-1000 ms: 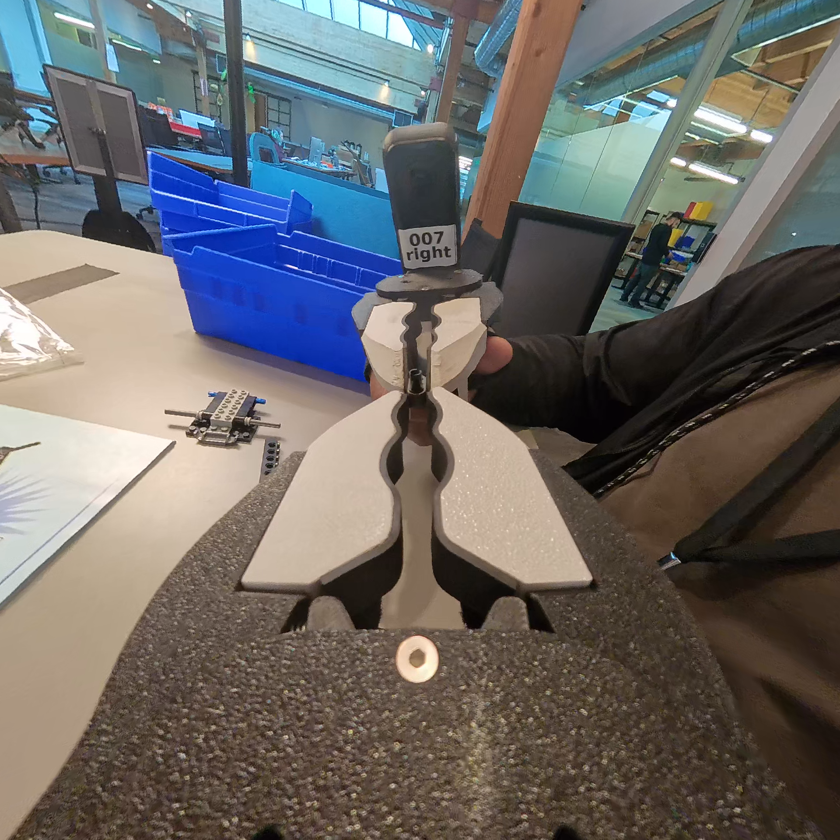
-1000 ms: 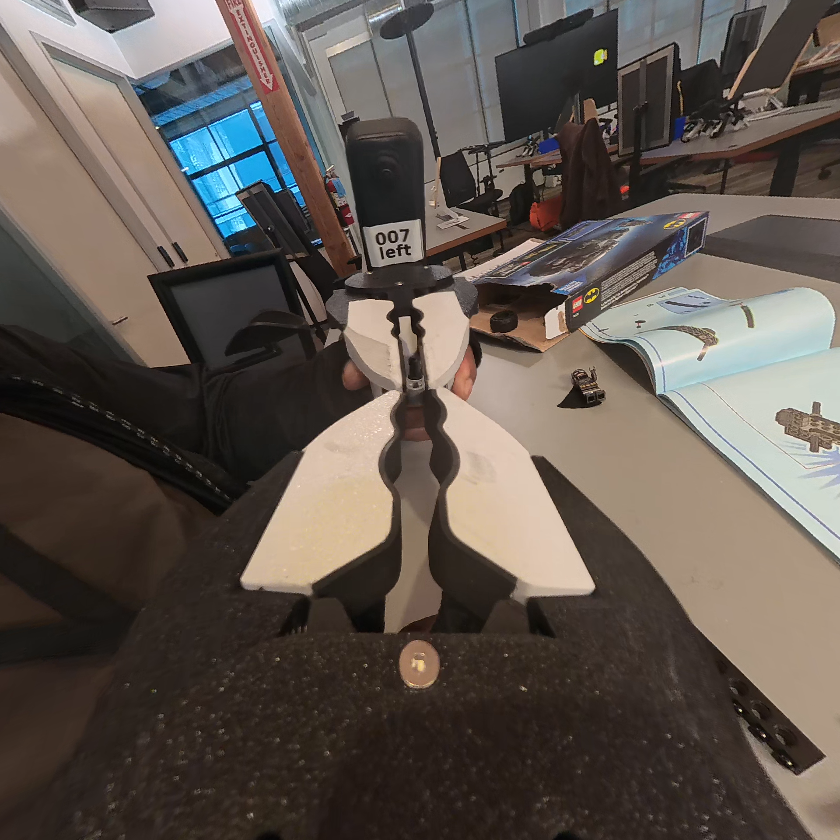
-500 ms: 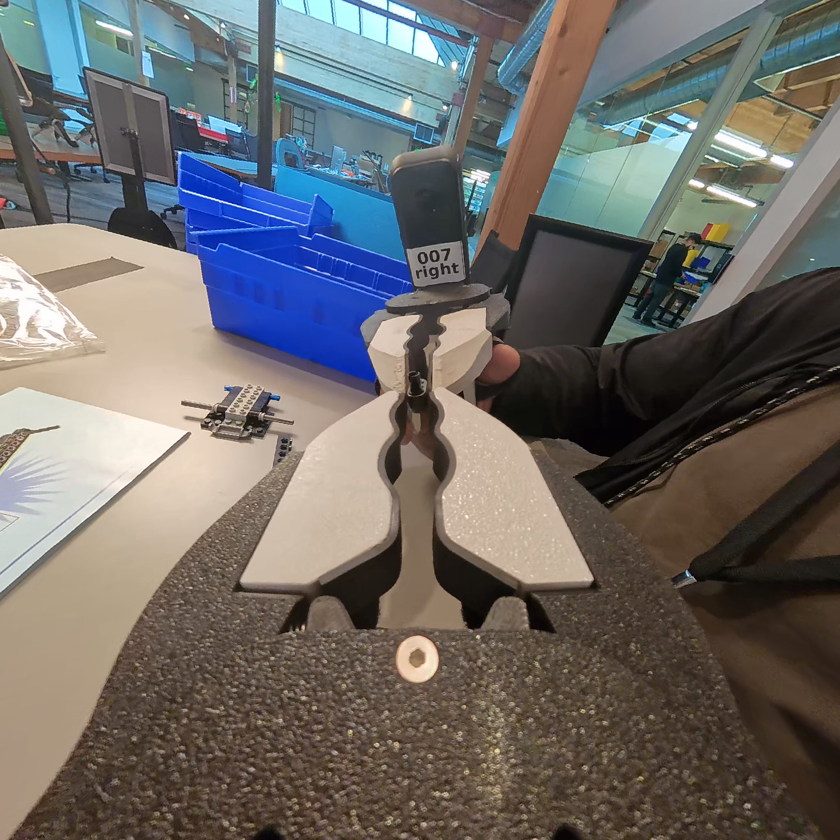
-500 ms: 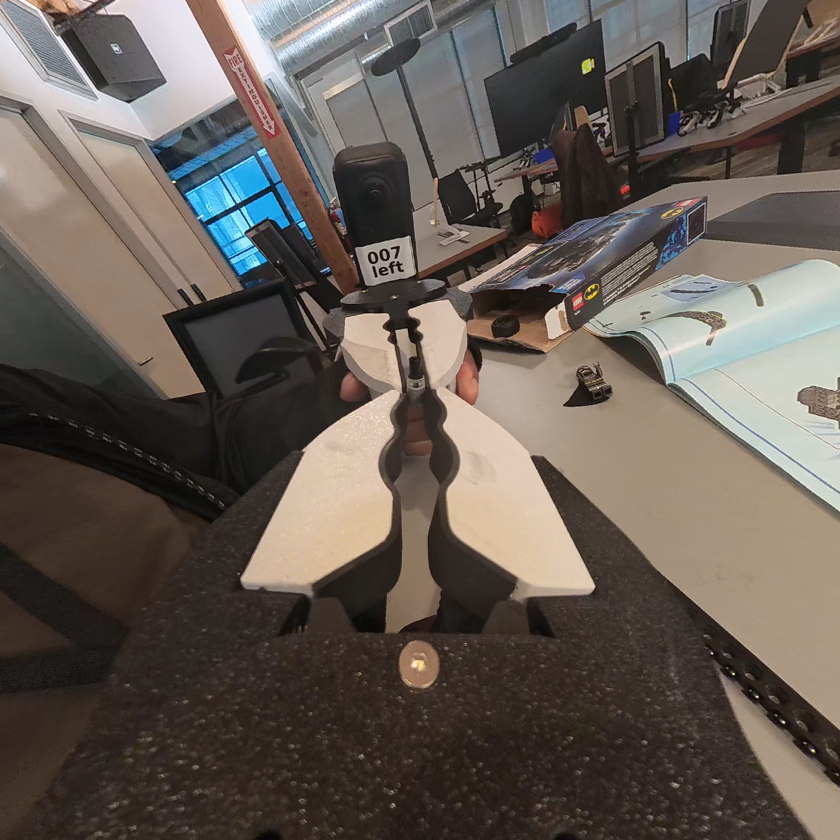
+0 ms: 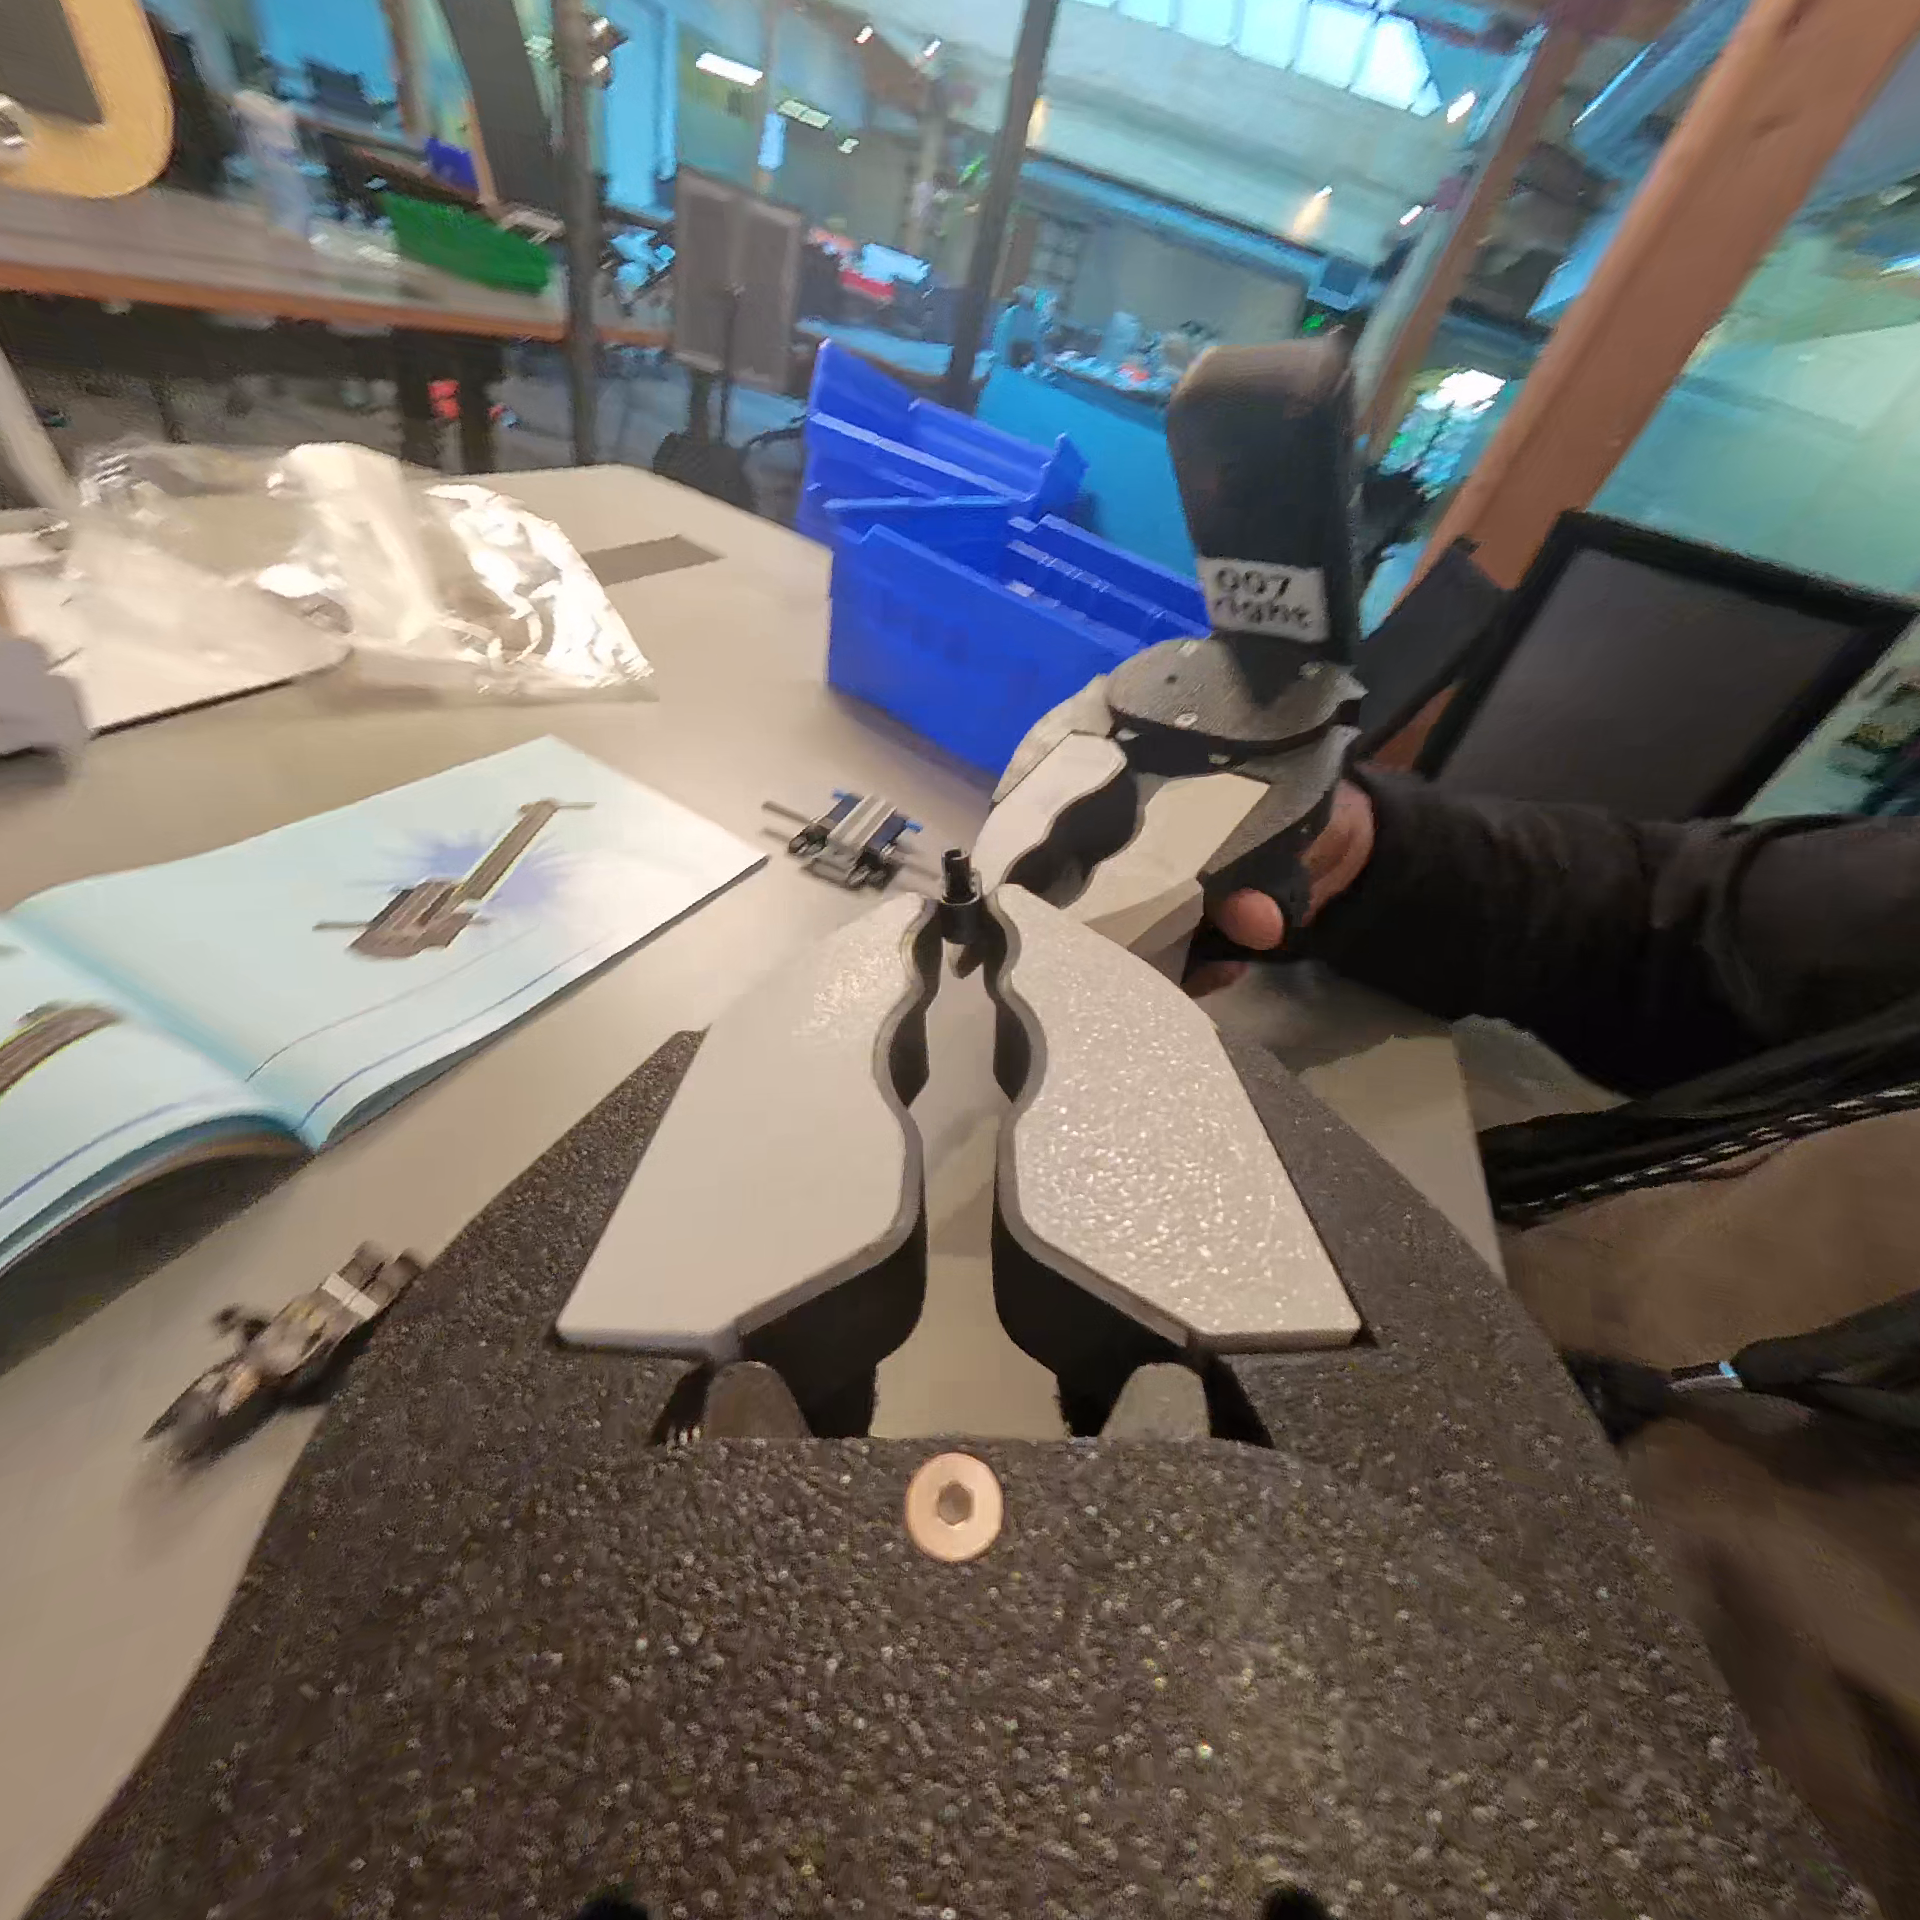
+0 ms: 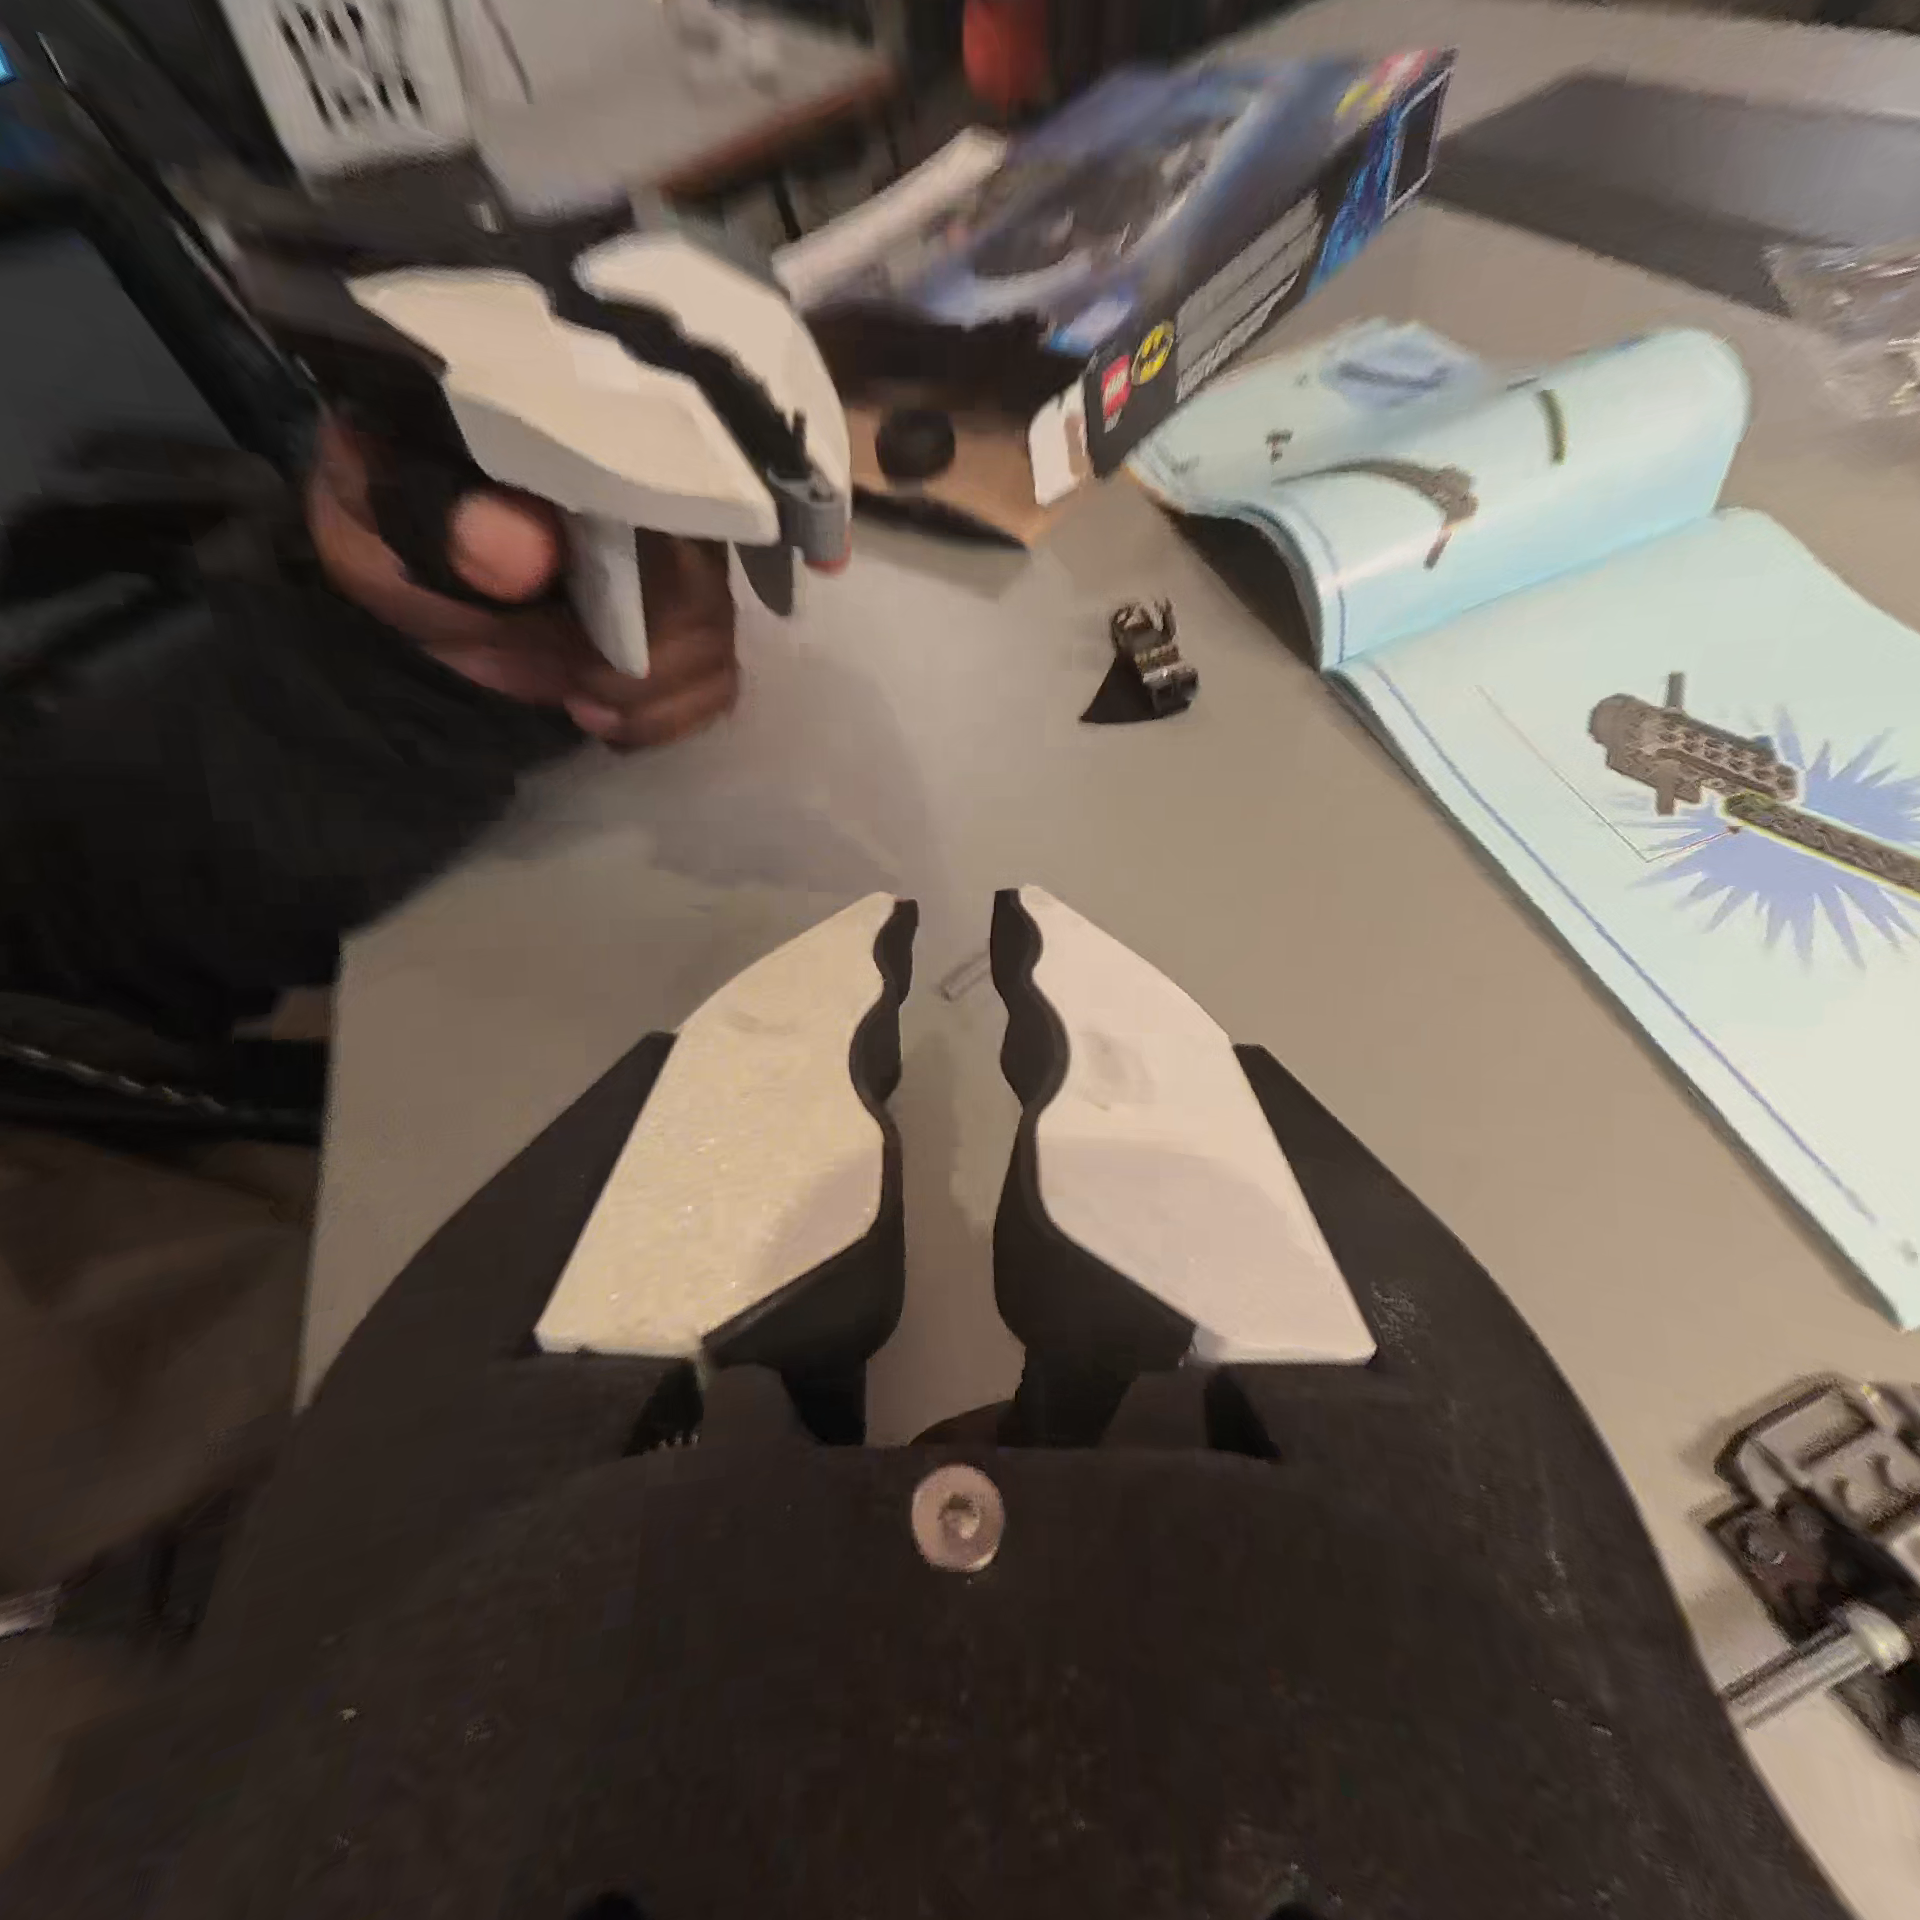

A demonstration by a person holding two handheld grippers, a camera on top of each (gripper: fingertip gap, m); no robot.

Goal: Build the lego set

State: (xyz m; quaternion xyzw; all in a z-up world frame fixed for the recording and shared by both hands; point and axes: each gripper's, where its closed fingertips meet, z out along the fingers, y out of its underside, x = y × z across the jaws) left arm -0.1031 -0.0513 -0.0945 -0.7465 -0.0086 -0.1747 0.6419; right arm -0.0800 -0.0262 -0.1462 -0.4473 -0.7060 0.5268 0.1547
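My left gripper (image 5: 961, 906) is shut on a small dark peg piece (image 5: 958, 881) that sticks up from its fingertips. In the right wrist view the left gripper (image 6: 805, 511) shows at the upper left, held by a hand, with the small piece (image 6: 816, 507) at its tips. My right gripper (image 6: 956, 906) is open and empty above the grey table (image 6: 1195, 935). A small grey pin (image 6: 971, 977), blurred, shows on the table between its fingers. In the left wrist view the right gripper (image 5: 1065, 899) is just right of my left fingertips, jaws apart.
An open light-blue instruction booklet (image 5: 312, 935) (image 6: 1558, 727) lies on the table. Small brick assemblies (image 5: 854, 831) (image 5: 281, 1340) (image 6: 1148, 644) (image 6: 1829, 1517) lie about. Blue bins (image 5: 935, 623), clear plastic bags (image 5: 364, 571) and an open toy box (image 6: 1195, 239) stand farther back. Across from one pair of fingers to the other is roughly 7 cm.
The two grippers were tip to tip, both on the small piece. The right gripper has opened and let go, and they have moved apart and down. The left keeps the piece.
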